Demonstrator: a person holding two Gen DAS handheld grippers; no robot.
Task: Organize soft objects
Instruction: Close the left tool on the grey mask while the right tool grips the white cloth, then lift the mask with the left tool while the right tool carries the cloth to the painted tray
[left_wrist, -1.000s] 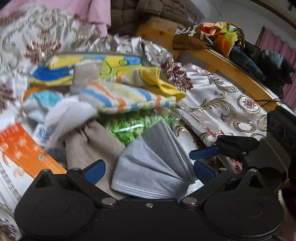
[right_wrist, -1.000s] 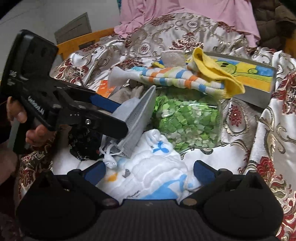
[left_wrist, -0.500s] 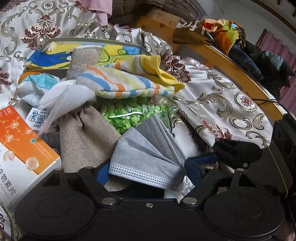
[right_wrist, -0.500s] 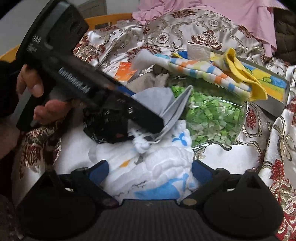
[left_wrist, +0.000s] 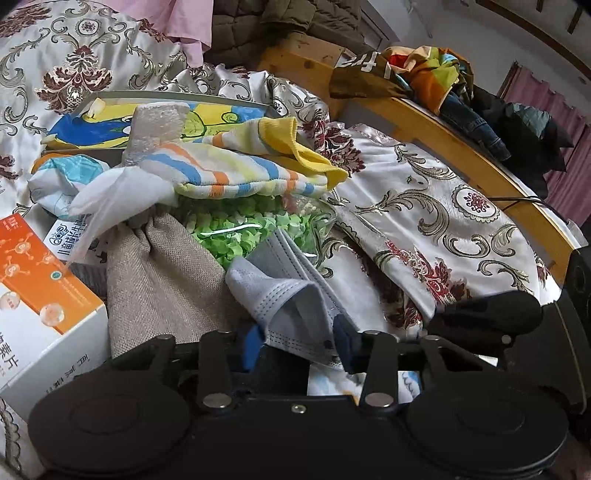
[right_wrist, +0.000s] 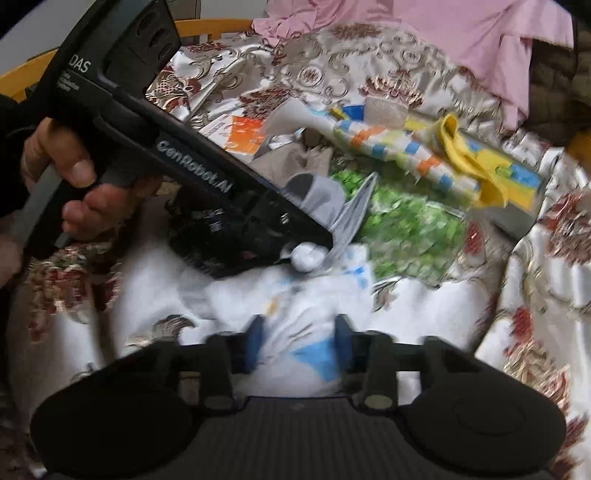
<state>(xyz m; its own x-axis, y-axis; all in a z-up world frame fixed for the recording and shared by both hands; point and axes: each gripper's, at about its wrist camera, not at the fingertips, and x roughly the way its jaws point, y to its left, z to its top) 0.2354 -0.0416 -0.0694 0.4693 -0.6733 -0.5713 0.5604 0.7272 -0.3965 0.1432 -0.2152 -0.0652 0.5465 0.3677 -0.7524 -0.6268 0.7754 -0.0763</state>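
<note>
On the bed, in the heap of soft things: left gripper (left_wrist: 299, 341) just closed onto the grey face mask (left_wrist: 291, 291), pads now pressing its crumpled lower edge, a second ago wide apart. Right gripper (right_wrist: 299, 341) also just narrowed, jaws now around the white padded cloth with blue print (right_wrist: 303, 332); contact likely, but blurred, so not certain. Probably means two grasps made together, lift and sorting to follow. Mask lying against the jar of green pieces (left_wrist: 251, 229), beside the beige pouch (left_wrist: 162, 280). Hard to make out: mask ear loops bunched in a white knot, right view smeared by motion, orange box (left_wrist: 40, 280) cut off at the frame edge.
</note>
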